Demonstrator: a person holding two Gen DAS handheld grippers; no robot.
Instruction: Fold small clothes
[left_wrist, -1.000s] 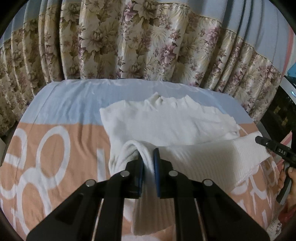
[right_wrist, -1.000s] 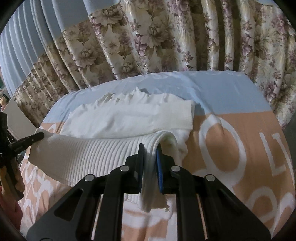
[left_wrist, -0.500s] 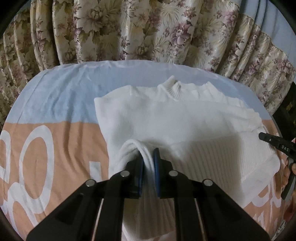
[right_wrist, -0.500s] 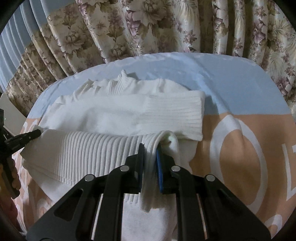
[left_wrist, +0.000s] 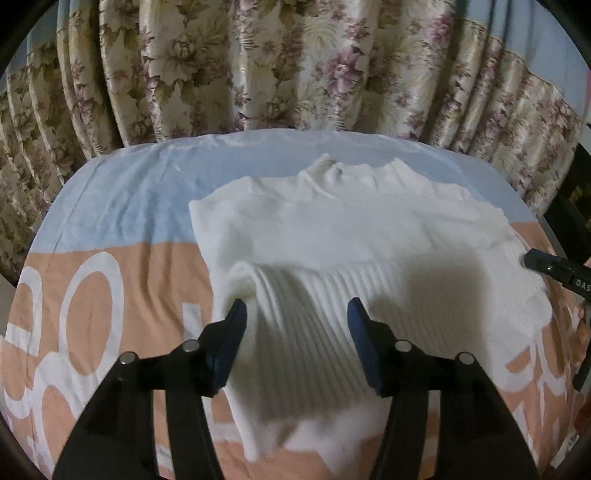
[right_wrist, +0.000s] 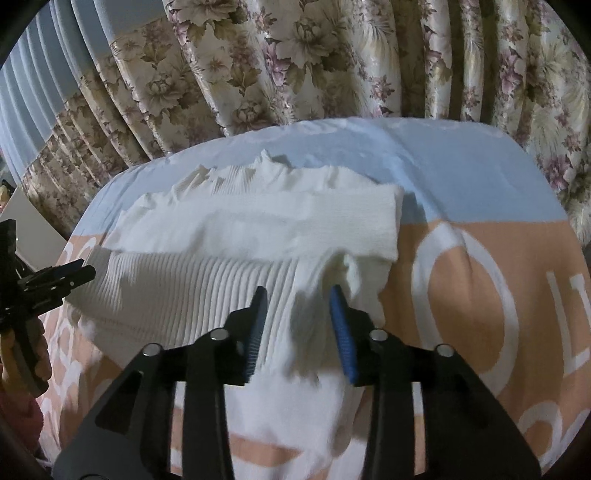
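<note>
A white ribbed sweater (left_wrist: 351, 236) lies on the bed, collar toward the curtain, its lower ribbed part folded up over the body. It also shows in the right wrist view (right_wrist: 258, 229). My left gripper (left_wrist: 295, 314) is open, jaws wide apart over the ribbed fold at the sweater's left side. My right gripper (right_wrist: 299, 295) is open, jaws apart over the fold's right corner. Neither holds cloth. The right gripper's tip (left_wrist: 554, 267) shows at the left wrist view's right edge; the left gripper (right_wrist: 51, 280) shows at the right wrist view's left edge.
The bed (left_wrist: 110, 206) has a blue and orange sheet with white letters. A floral curtain (left_wrist: 295, 66) hangs close behind its far edge. A dark object (left_wrist: 576, 199) stands at the right.
Both grippers have opened and let go of the ribbed fold, which now lies on the sweater body. Before that they carried the fold toward the collar.
</note>
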